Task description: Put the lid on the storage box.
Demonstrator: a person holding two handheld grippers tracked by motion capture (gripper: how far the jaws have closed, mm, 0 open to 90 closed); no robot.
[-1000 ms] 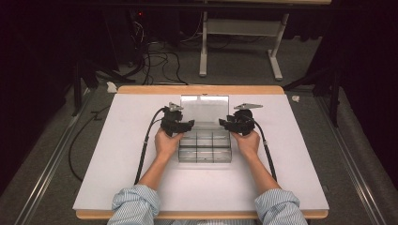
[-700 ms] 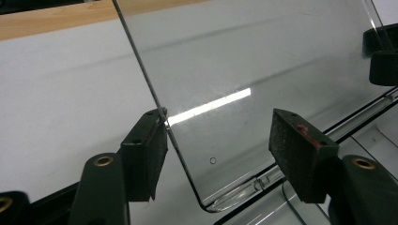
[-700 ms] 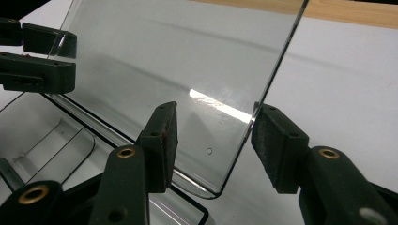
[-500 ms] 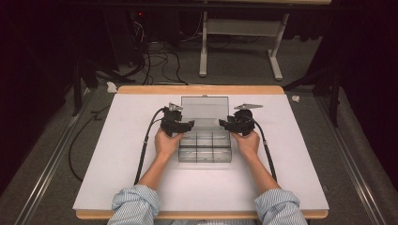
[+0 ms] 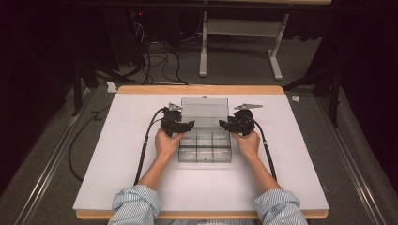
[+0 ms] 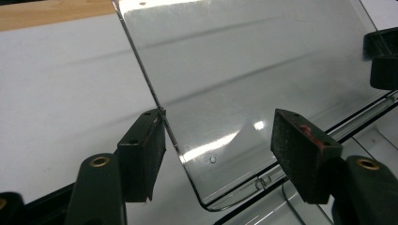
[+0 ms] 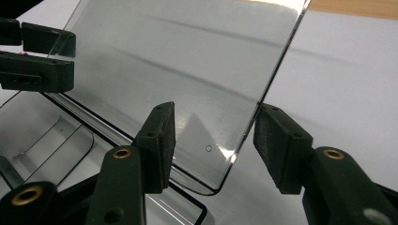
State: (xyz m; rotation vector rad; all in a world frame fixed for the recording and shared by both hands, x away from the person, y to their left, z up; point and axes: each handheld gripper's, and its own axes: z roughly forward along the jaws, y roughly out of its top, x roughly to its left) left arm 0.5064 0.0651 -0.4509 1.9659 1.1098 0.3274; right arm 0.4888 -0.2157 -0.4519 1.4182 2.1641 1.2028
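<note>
A clear plastic compartment box [image 5: 205, 146] lies at the middle of the white surface [image 5: 117, 154], its long axis running away from the person, with its transparent lid [image 5: 204, 110] swung open and standing tilted back at the far end. The left tongs [image 5: 186, 125] and the right tongs [image 5: 224, 124] flank the lid, one at each side edge near the hinge, pointing inward toward each other, so that each hand is equally near its own edge. In the left gripper view the lid's side edge [image 6: 155, 101] passes between the jaws, touching or nearly touching the one pad while the other stands well clear; the jaws have just been opening. In the right gripper view the lid's edge [image 7: 277, 61] likewise lies between parted jaws, neither pad [image 7: 162, 145] pressing it, and these jaws too have just been opening. The lid appears released and resting open; any next move turns on the lid's edges lying directly between the tongs.
</note>
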